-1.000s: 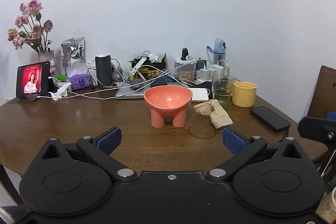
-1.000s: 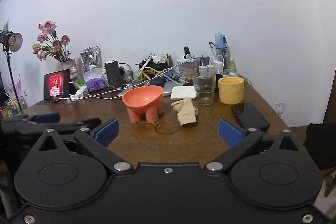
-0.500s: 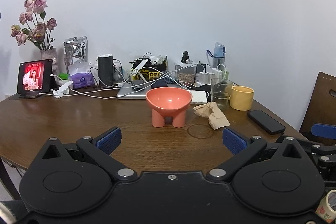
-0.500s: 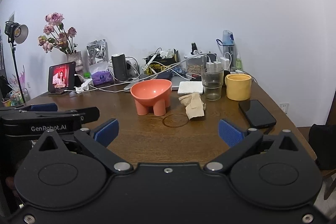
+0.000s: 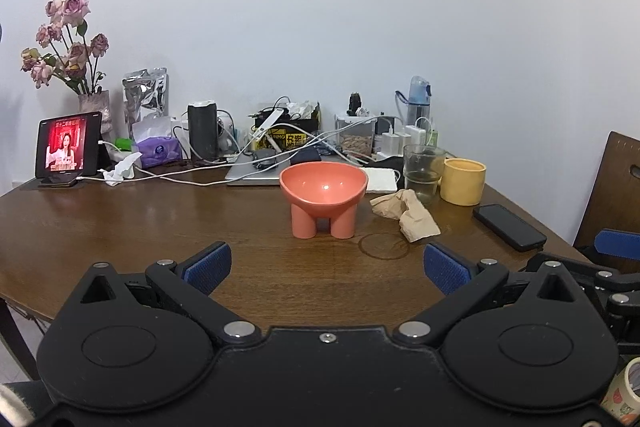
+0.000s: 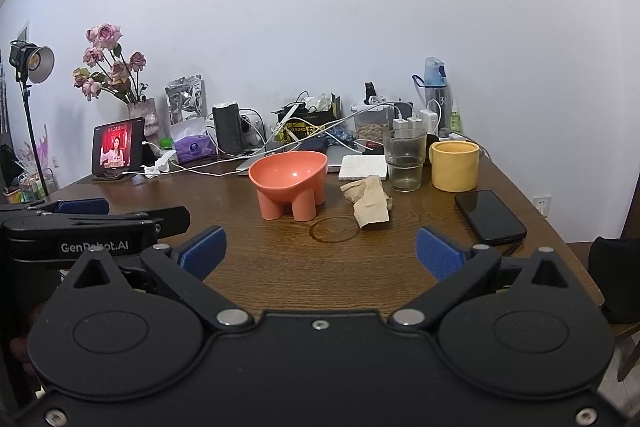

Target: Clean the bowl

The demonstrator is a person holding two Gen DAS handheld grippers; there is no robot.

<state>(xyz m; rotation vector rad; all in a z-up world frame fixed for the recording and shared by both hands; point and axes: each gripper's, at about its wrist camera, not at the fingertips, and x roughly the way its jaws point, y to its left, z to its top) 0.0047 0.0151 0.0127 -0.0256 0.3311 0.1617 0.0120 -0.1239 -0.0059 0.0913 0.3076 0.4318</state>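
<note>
Both grippers have drawn back from the table [image 5: 120, 219], leaving more wood in view. Left gripper [image 5: 326, 265] and right gripper [image 6: 320, 253] hang spread wide, empty, above the near edge. Beyond stands the bowl [image 5: 323, 187] upright, a crumpled napkin [image 5: 406, 213] just beside it, clutter along the white wall [image 5: 320, 7].

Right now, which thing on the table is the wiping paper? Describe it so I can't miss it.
On the brown table, find the orange footed bowl. Just to its right lies the paper, before the glass. It alone is crumpled, tan and soft.
</note>
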